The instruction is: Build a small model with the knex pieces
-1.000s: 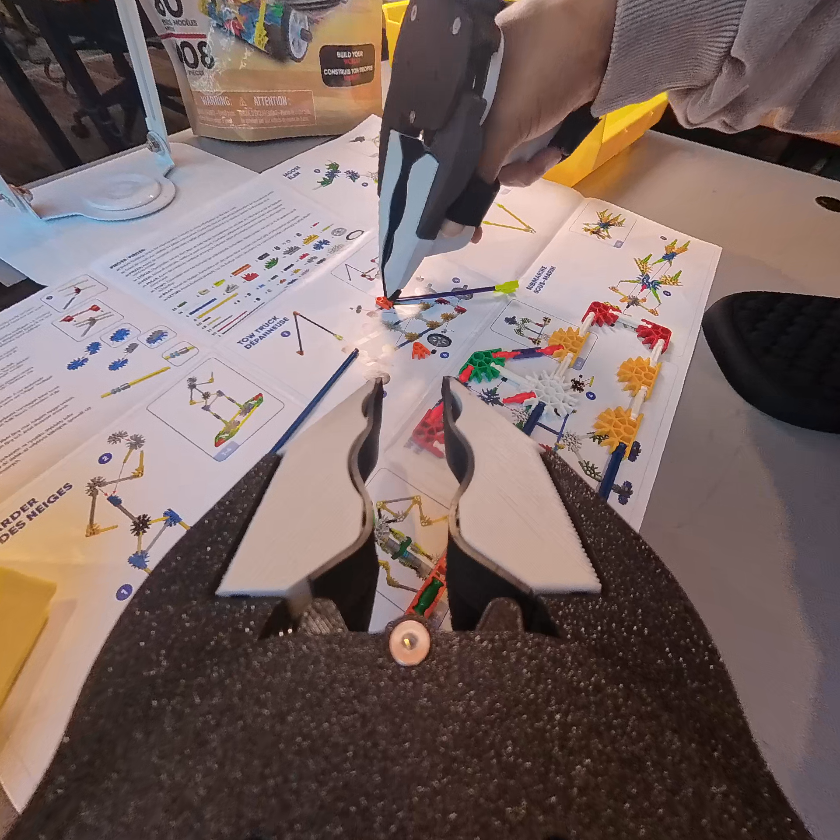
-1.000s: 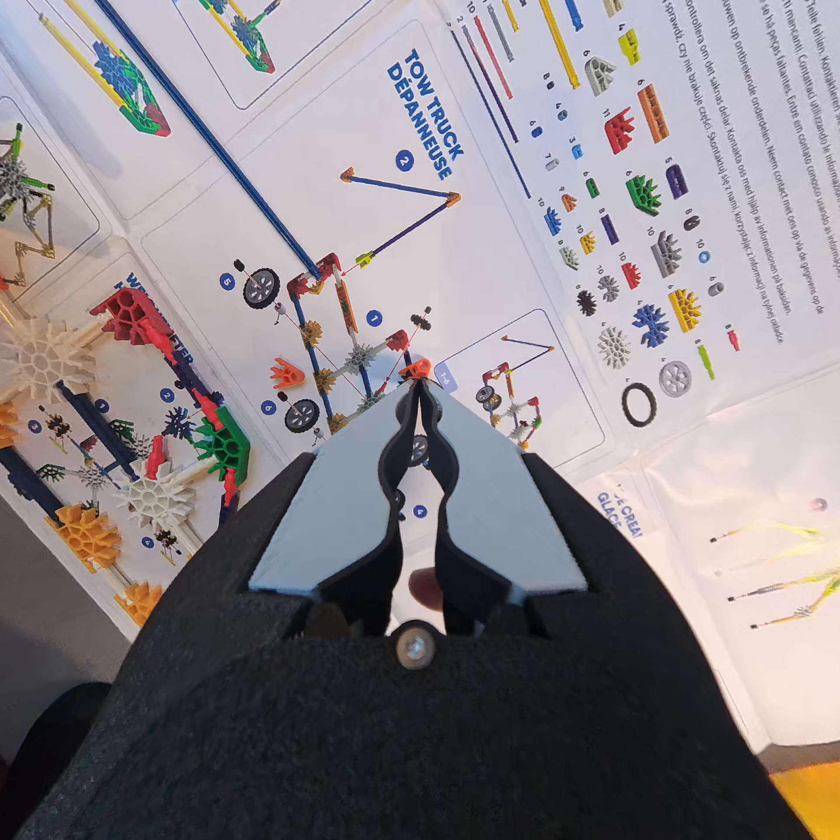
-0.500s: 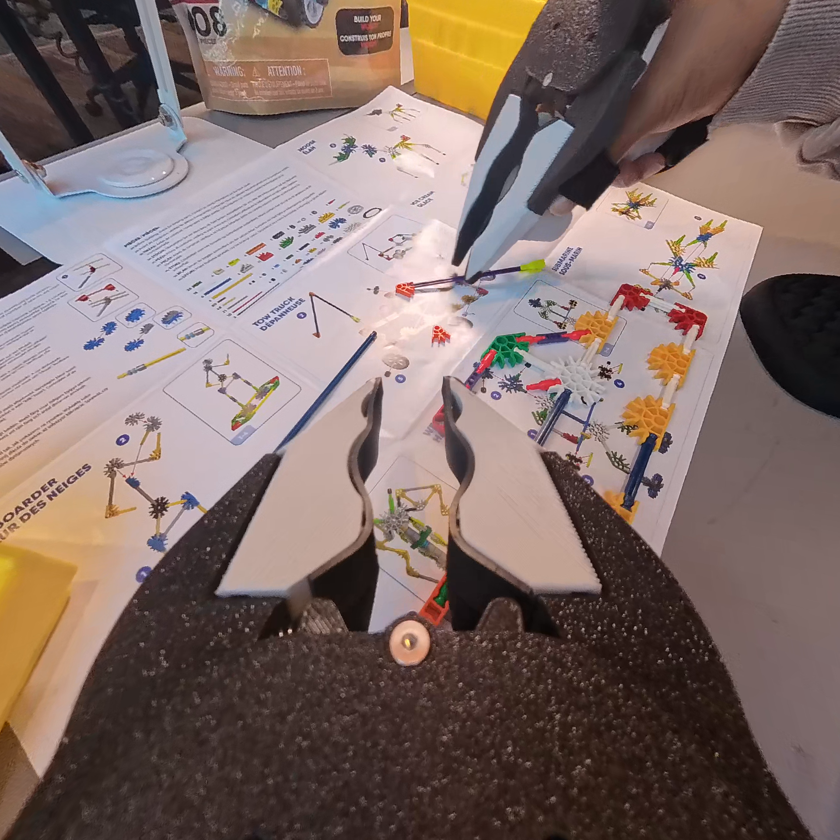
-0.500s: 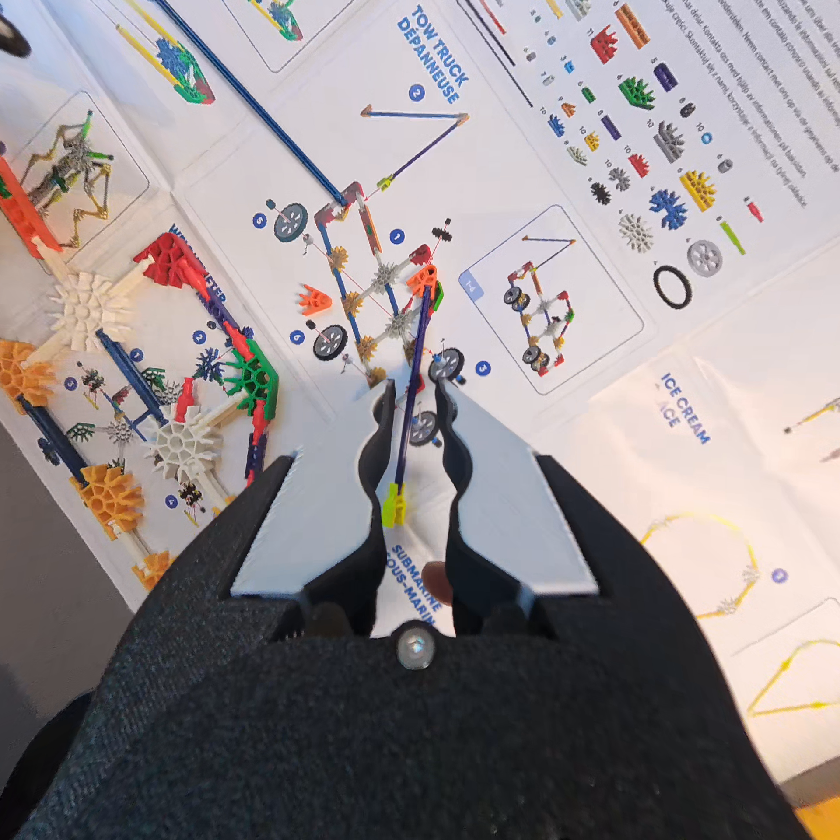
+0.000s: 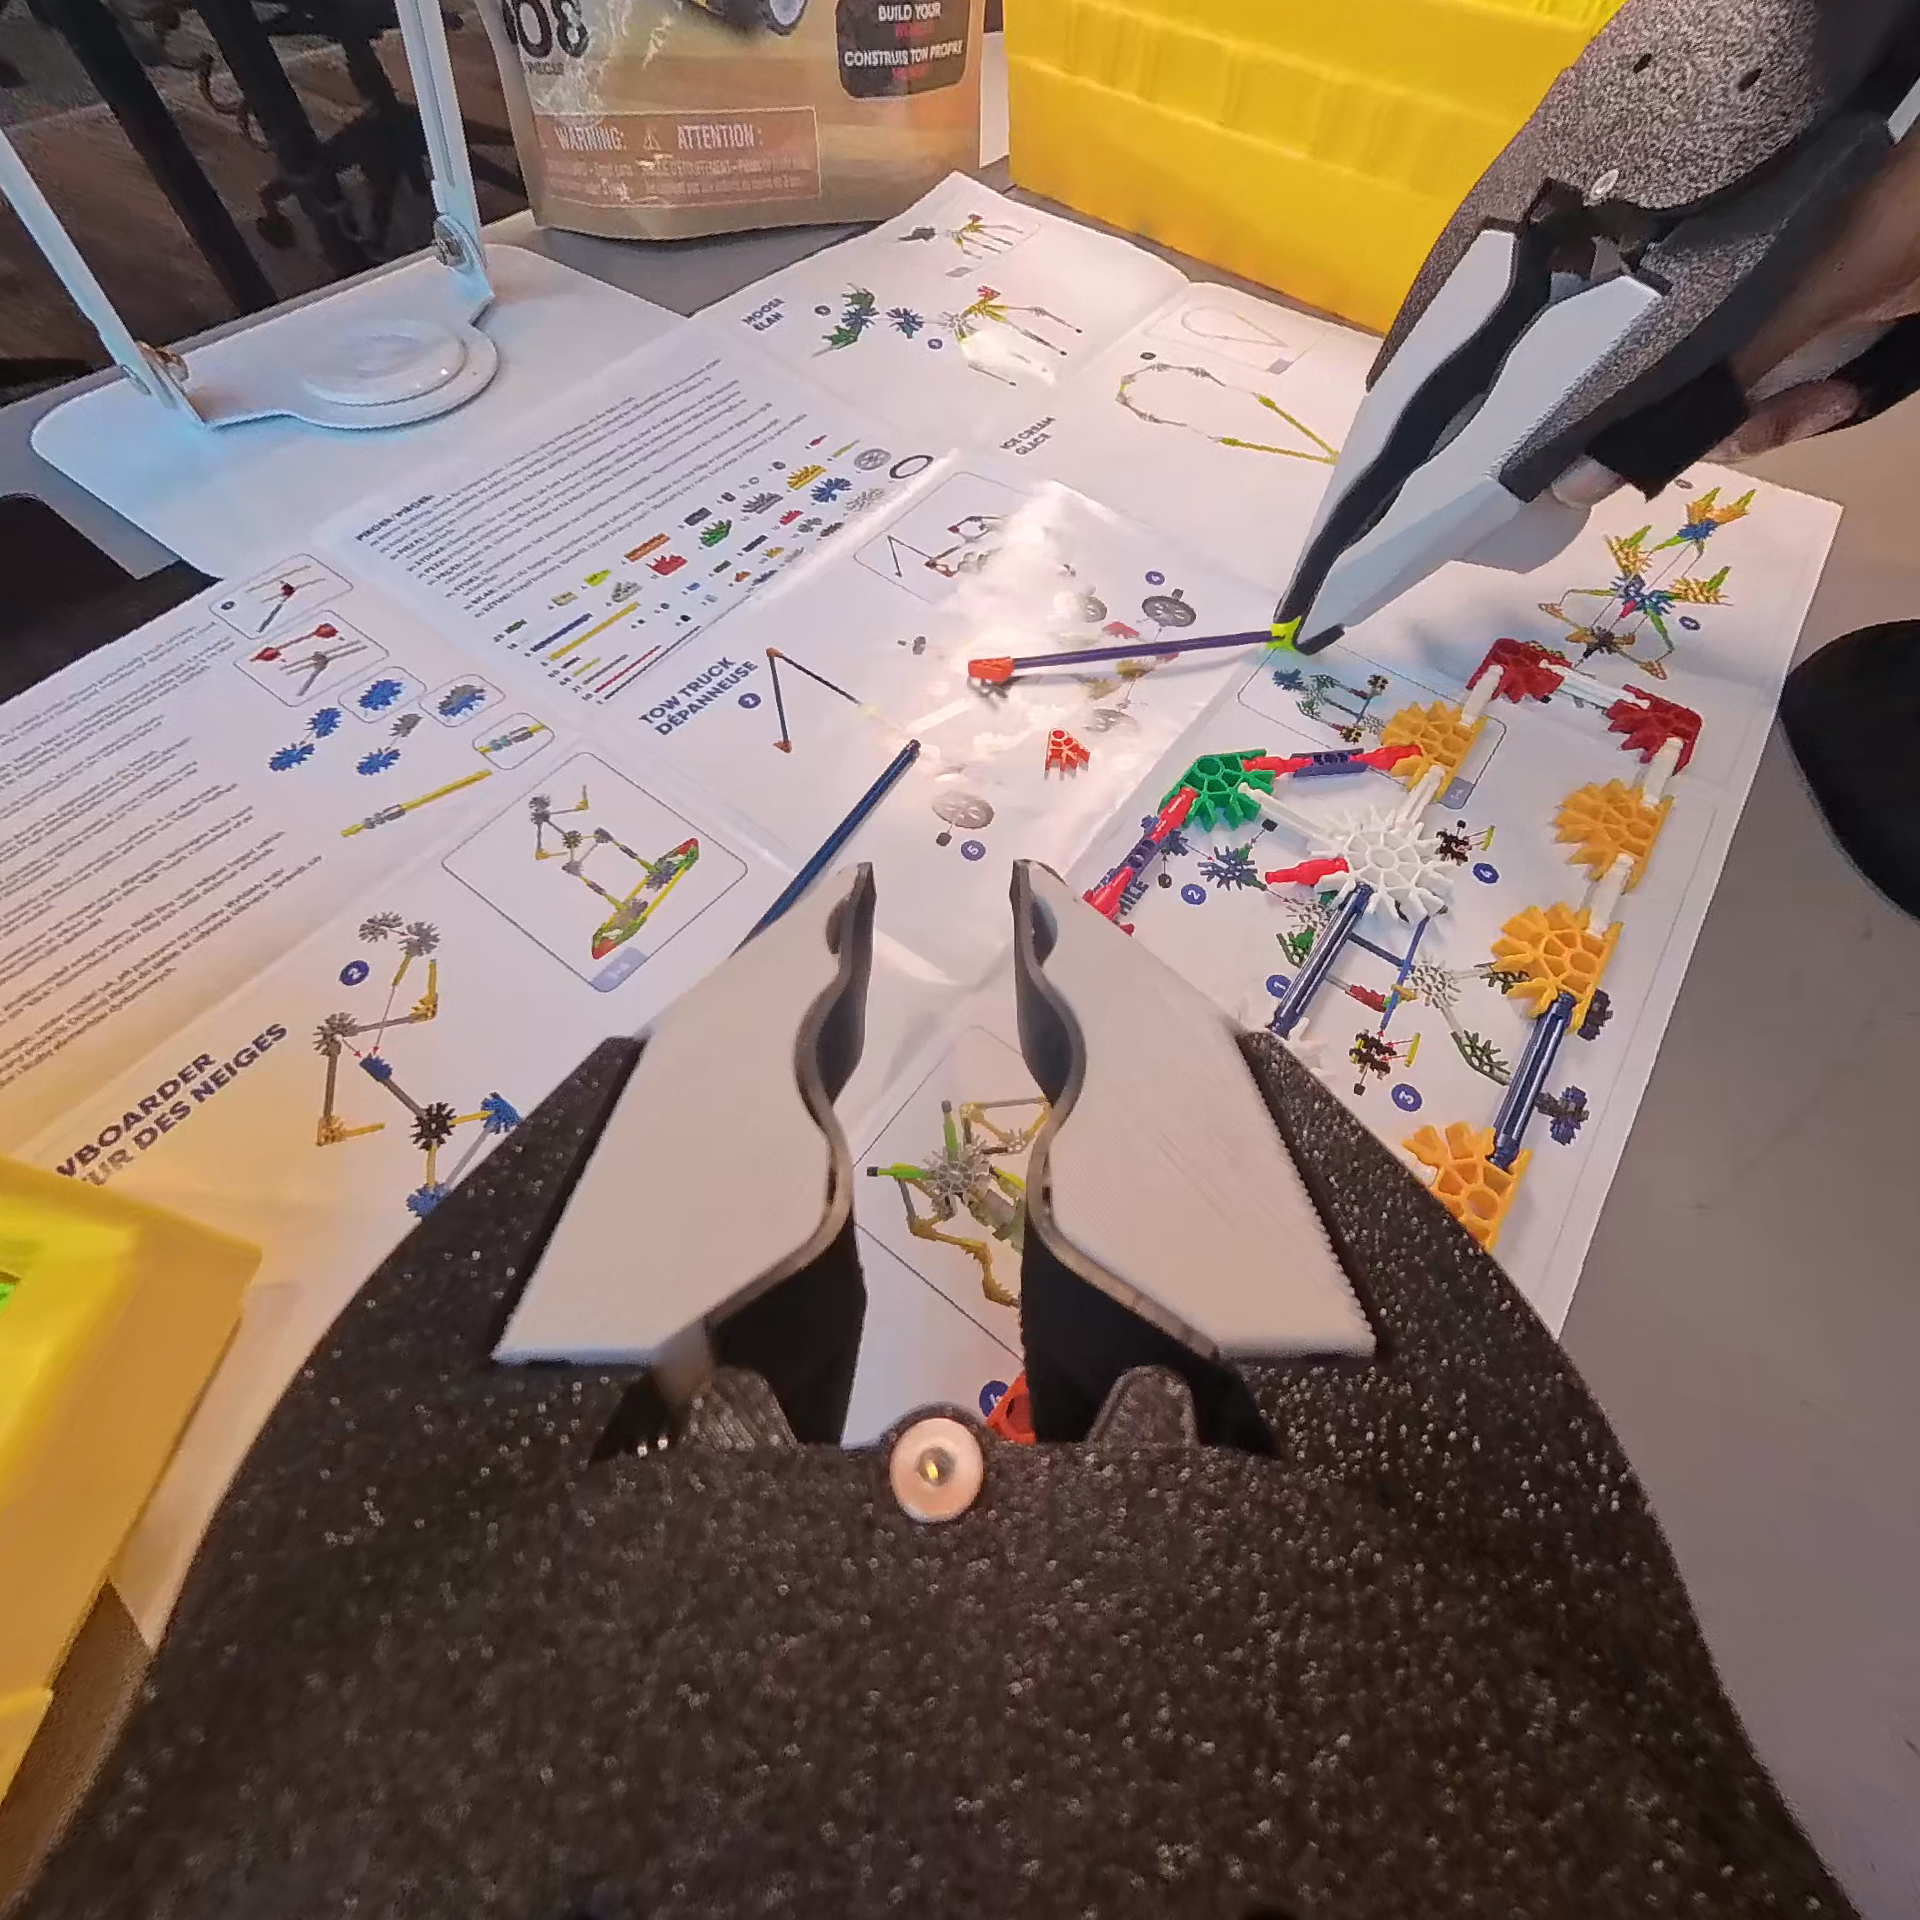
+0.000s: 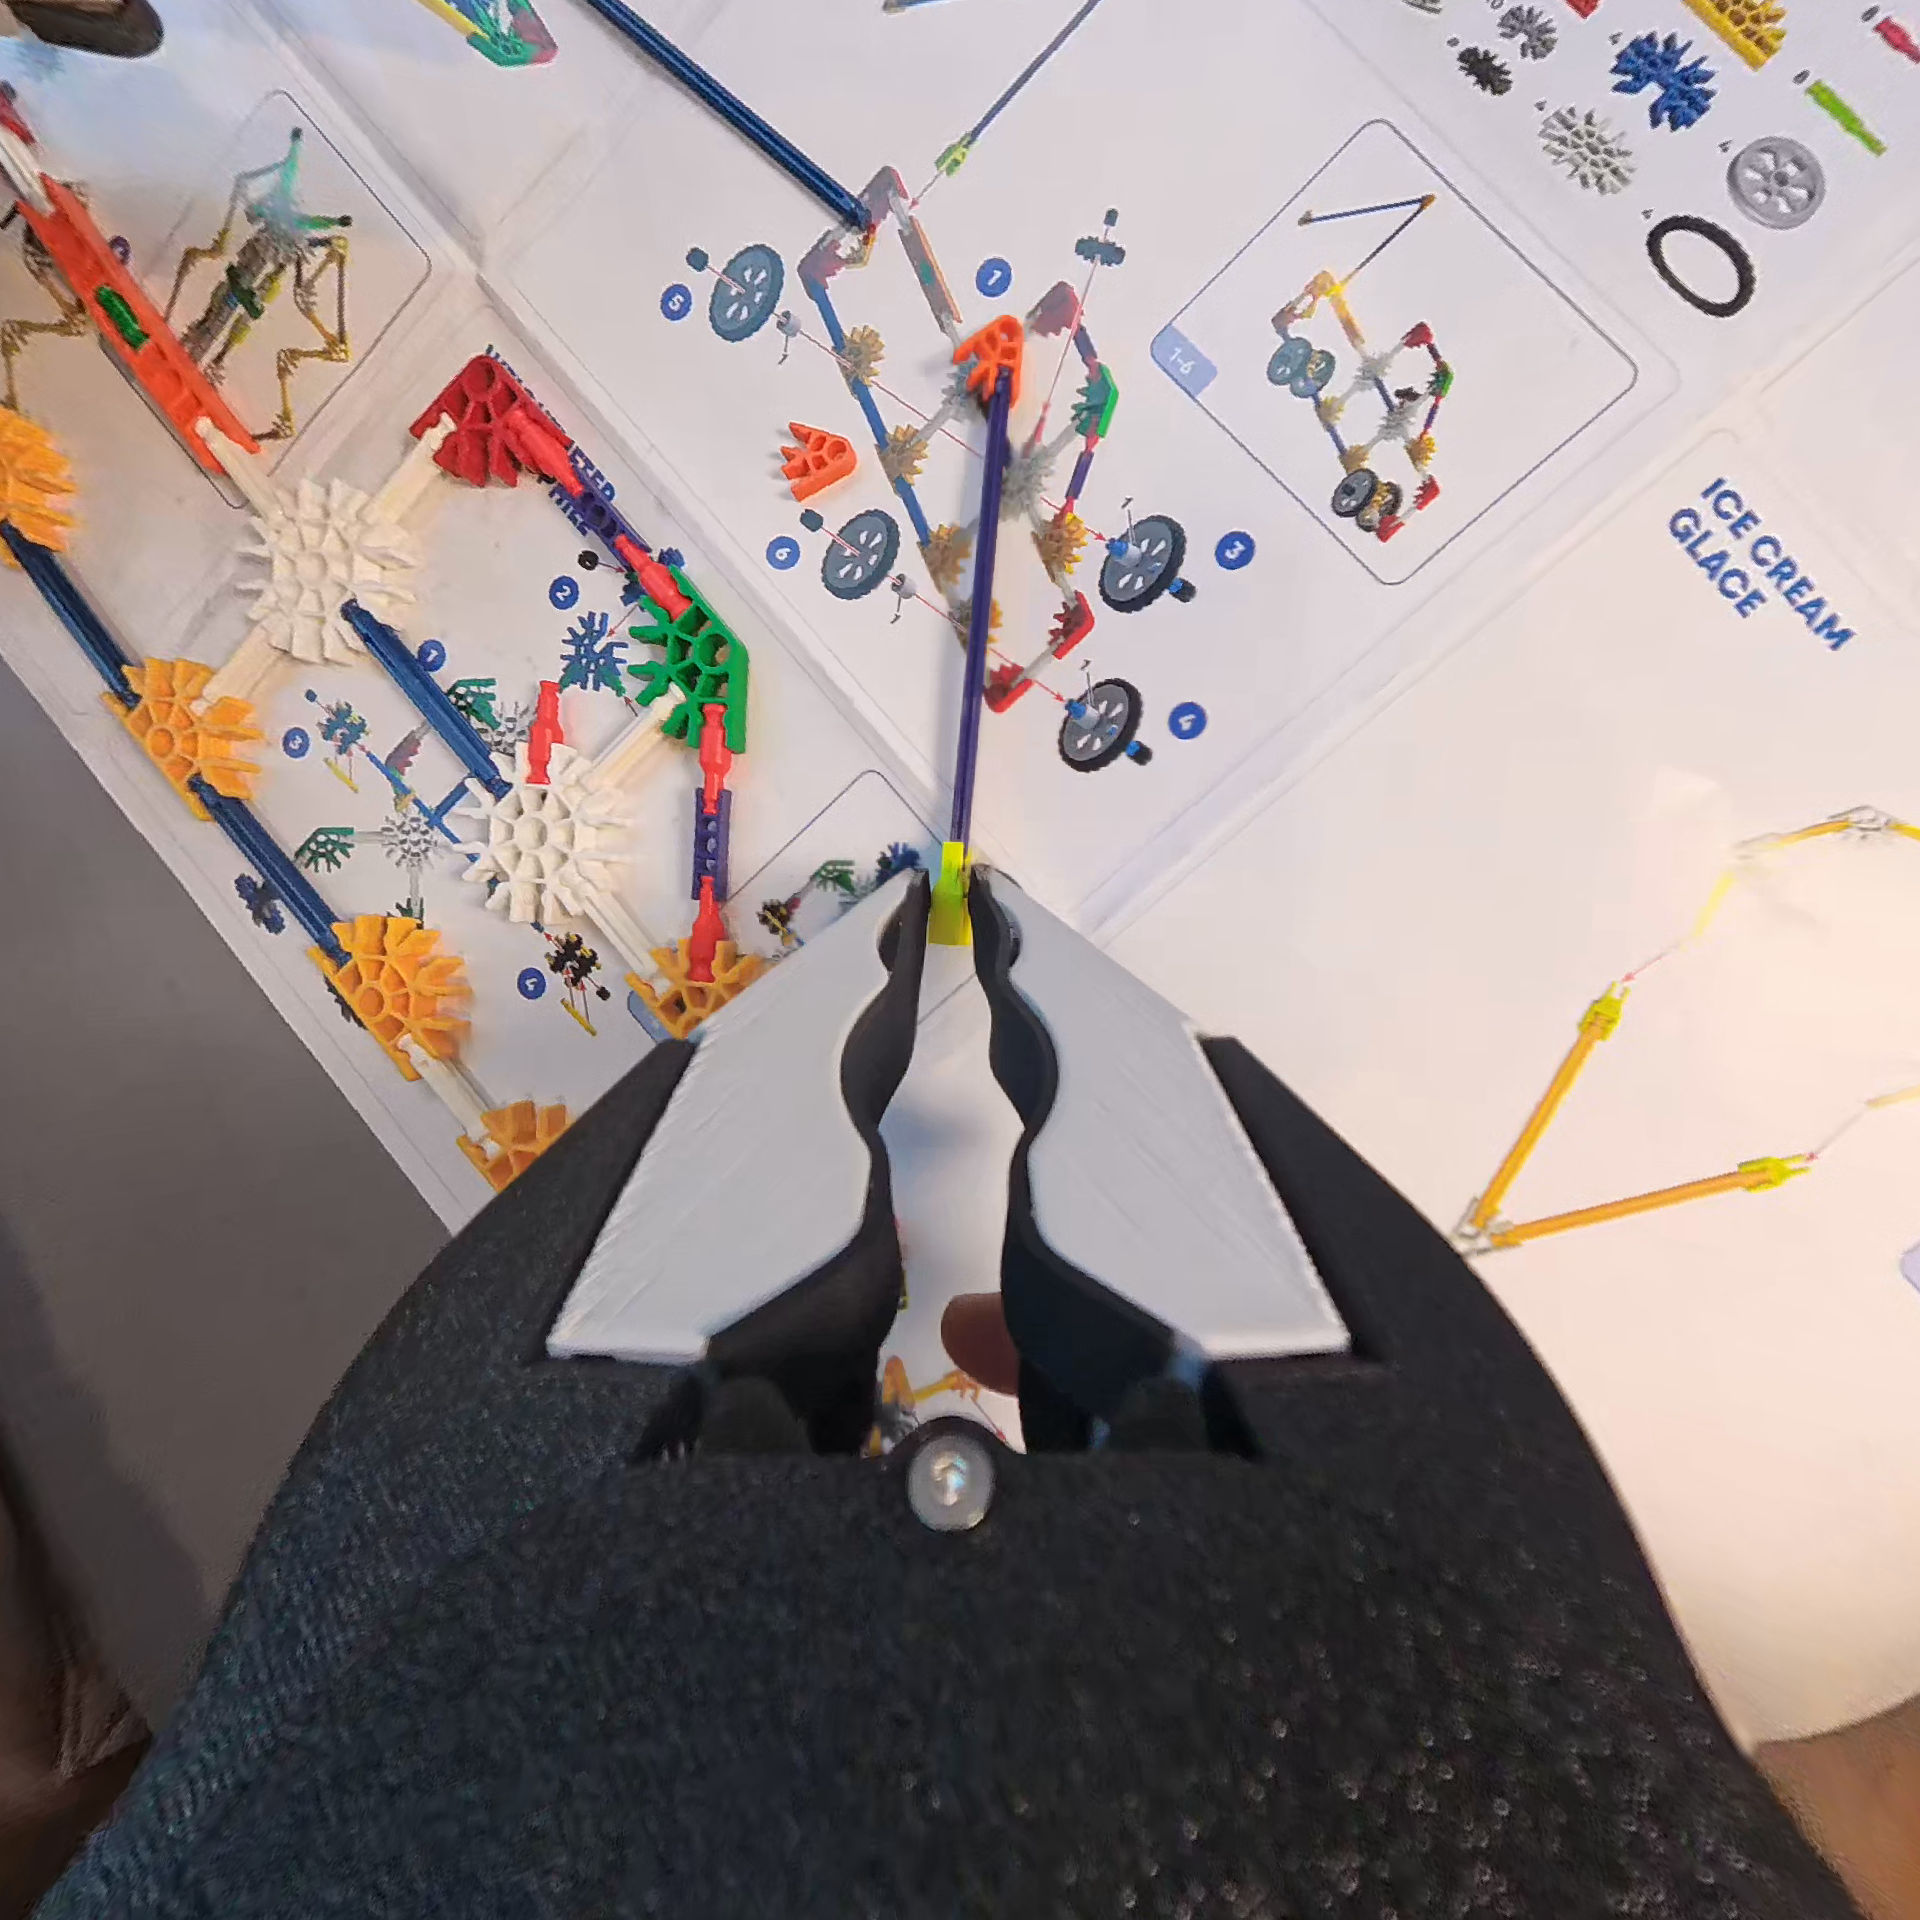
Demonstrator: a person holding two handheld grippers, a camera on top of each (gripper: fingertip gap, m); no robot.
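Note:
My right gripper [image 6: 948, 883] is shut on the yellow-green connector [image 6: 948, 914] at the near end of a thin purple rod [image 6: 979, 603]. An orange connector [image 6: 992, 353] sits on the rod's far end. The rod lies low over the white instruction sheet [image 6: 1455, 831]. The left wrist view shows the right gripper [image 5: 1304, 634] pinching the rod [image 5: 1122, 655] at the right. My left gripper [image 5: 940, 904] is open and empty above the sheet, nearest a loose blue rod [image 5: 842, 831]. A loose orange connector [image 5: 1065, 750] lies between the two rods.
A flat assembly with a green connector [image 5: 1216, 784], white hubs and yellow connectors lies on the sheet's right side. A yellow bin [image 5: 1247, 125], a tan bag [image 5: 727, 94] and a white stand base [image 5: 312, 364] stand at the back. A yellow box [image 5: 83, 1351] is at the near left. Left tips to right tips: about 20 cm.
My right gripper let go of the orange connector, drew back along the purple rod with its jaws apart, and shut on the yellow-green connector. My left gripper stayed open and pulled back slightly.

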